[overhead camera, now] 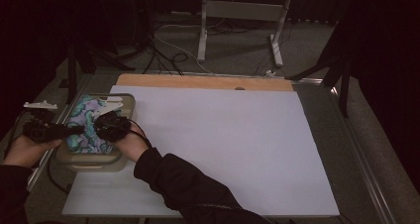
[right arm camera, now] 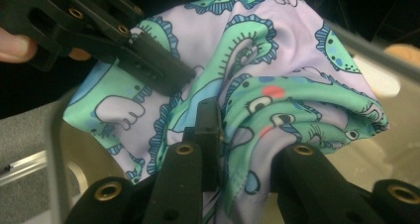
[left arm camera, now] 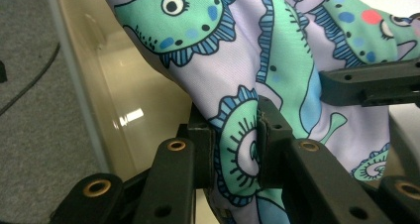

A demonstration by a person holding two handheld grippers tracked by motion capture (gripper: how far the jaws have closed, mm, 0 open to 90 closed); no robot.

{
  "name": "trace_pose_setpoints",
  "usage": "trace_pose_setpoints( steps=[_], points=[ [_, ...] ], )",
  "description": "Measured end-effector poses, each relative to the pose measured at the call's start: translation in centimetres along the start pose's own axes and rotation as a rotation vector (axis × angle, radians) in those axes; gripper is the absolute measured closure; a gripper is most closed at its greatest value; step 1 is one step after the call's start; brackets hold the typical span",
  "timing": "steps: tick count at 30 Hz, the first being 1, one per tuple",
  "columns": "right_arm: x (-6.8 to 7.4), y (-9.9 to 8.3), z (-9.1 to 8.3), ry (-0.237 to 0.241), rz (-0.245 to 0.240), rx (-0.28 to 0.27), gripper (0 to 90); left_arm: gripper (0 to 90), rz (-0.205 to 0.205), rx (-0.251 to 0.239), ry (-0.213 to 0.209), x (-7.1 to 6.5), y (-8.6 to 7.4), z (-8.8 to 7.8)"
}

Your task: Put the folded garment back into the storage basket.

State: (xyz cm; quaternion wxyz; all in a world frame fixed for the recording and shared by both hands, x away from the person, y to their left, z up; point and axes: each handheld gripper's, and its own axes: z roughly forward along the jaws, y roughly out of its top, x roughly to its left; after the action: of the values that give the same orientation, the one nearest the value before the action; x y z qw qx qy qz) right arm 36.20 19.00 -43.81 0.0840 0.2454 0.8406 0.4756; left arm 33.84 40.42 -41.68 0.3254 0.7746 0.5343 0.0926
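Left gripper [overhead camera: 74, 130] and right gripper [overhead camera: 101, 127] meet over the patterned cloth [overhead camera: 85, 127] in a clear bin [overhead camera: 89, 162] at the white board's [overhead camera: 223, 144] left edge, seen from the high view. In the left gripper view its jaws pinch a cloth fold [left arm camera: 237, 154]. In the right gripper view its jaws clamp bunched cloth [right arm camera: 247, 149], with the left gripper [right arm camera: 168, 80] just beside.

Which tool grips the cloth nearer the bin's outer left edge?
The left tool, coming in from the table's left edge over the bin rim. The right tool pinches the patterned cloth farther in, toward the white board.
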Motion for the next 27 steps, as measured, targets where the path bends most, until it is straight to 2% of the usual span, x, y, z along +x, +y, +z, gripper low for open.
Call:
trace_pose_setpoints(
  steps=[5, 10, 13, 14, 16, 18, 19, 21, 22, 25, 27],
  points=[
    [-0.5, -0.8, 0.4, 0.004, 0.025, 0.037, 76.7, 74.0, 0.012, 0.026, -0.003, -0.2, -0.1, 0.8],
    [-0.7, -1.1, 0.6, 0.001, 0.014, 0.076, 76.0, 74.0, 0.028, 0.056, -0.011, -0.4, -0.1, 1.8],
    [-0.8, -1.2, 0.5, 0.015, 0.015, 0.1, 73.2, 74.0, 0.033, 0.062, -0.021, -0.3, -0.2, 2.2],
    [-0.9, -1.1, 0.4, 0.026, 0.011, 0.113, 69.0, 73.9, 0.035, 0.063, -0.015, -0.3, -0.2, 2.3],
    [-1.1, -1.0, 0.1, 0.051, -0.007, 0.095, 53.6, 73.7, 0.021, 0.066, -0.013, -0.3, -0.1, 2.6],
    [-1.2, -0.7, -0.5, 0.039, -0.016, 0.072, 39.9, 73.6, 0.018, 0.082, -0.014, -0.3, 0.0, 3.0],
    [-1.3, -0.5, -0.8, 0.045, 0.002, 0.062, 32.3, 73.5, 0.018, 0.082, -0.014, -0.3, 0.0, 3.0],
    [-1.5, 0.0, -1.4, 0.028, -0.001, 0.034, 22.0, 73.2, 0.024, 0.116, -0.02, -0.6, 0.1, 3.7],
    [-1.5, 0.2, -1.8, 0.03, -0.005, 0.021, 17.5, 73.2, 0.031, 0.122, -0.022, -0.7, 0.1, 4.0],
    [-1.9, 0.6, -2.9, 0.035, 0.012, -0.032, 12.9, 71.7, 0.034, 0.151, -0.007, -0.9, 0.1, 4.4],
    [-2.1, 0.8, -3.4, 0.007, 0.001, -0.041, 9.7, 65.7, 0.024, 0.16, 0.008, -0.9, 0.1, 4.5]
  ],
)
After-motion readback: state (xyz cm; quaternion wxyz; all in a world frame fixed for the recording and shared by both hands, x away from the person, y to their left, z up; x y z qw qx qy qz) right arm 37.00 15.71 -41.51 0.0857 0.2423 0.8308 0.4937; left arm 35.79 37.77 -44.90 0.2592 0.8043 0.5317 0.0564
